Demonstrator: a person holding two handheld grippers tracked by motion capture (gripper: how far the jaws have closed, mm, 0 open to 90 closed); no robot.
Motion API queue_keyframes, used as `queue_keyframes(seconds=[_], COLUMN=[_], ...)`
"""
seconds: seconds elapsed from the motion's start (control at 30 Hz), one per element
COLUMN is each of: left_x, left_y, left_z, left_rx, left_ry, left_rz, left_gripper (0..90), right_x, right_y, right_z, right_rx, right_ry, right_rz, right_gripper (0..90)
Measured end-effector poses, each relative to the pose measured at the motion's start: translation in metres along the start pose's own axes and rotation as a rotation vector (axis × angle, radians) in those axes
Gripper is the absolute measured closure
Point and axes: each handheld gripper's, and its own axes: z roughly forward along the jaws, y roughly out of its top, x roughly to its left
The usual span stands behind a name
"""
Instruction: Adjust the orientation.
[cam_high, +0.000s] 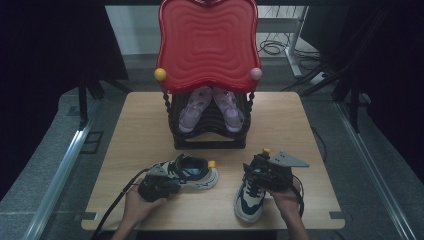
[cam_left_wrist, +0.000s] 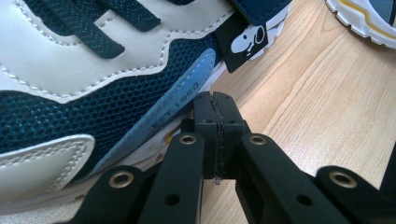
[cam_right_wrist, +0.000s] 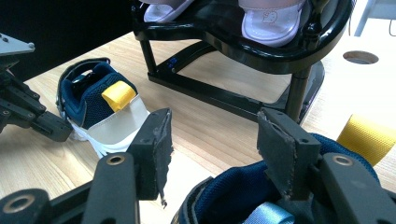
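Dark room; wooden table (cam_high: 280, 120) bears a black rack (cam_high: 210, 135).

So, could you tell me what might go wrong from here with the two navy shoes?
1. The left gripper is shut beside the left shoe, gripping nothing; lifting would leave it behind.
2. The right gripper is open over the right shoe collar; closing may catch only fabric and slip.

Two navy-and-cream sneakers, one (cam_high: 192, 172) at the left, one (cam_high: 251, 196) at the right, two lilac shoes (cam_high: 192, 109) on one black rack (cam_high: 210, 140), one red wavy tray (cam_high: 207, 42), one wooden table (cam_high: 145, 125), two grippers, left (cam_high: 155, 187), right (cam_high: 267, 172)
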Motion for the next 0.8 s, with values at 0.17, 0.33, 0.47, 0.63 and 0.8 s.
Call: queue_keyframes(seconds=[0.17,0.33,0.47,0.63,0.8], left_x=[0.003,0.006,0.009,0.014,0.014], left_y=[0.001,0.001,0.002,0.003,0.002], left_z=[0.000,0.000,-0.001,-0.002,-0.003], left_rx=[0.000,-0.003,-0.004,-0.006,-0.007], left_ry=[0.003,0.006,0.008,0.014,0.018], left_rz=[-0.005,-0.009,-0.015,-0.025,-0.025], left_gripper=[89.9,89.9,89.9,89.8,88.6], right_x=[0.000,0.000,0.000,0.000,0.002], right_y=[0.000,-0.001,0.000,-0.001,0.000], right_z=[0.001,0.001,0.000,0.001,0.001], right_rx=[0.003,0.002,0.000,0.001,0.000], right_ry=[0.000,-0.001,-0.002,0.000,0.005], right_rz=[0.002,0.003,0.002,0.002,-0.002], right_gripper=[45.5,45.5,45.5,45.5,46.6])
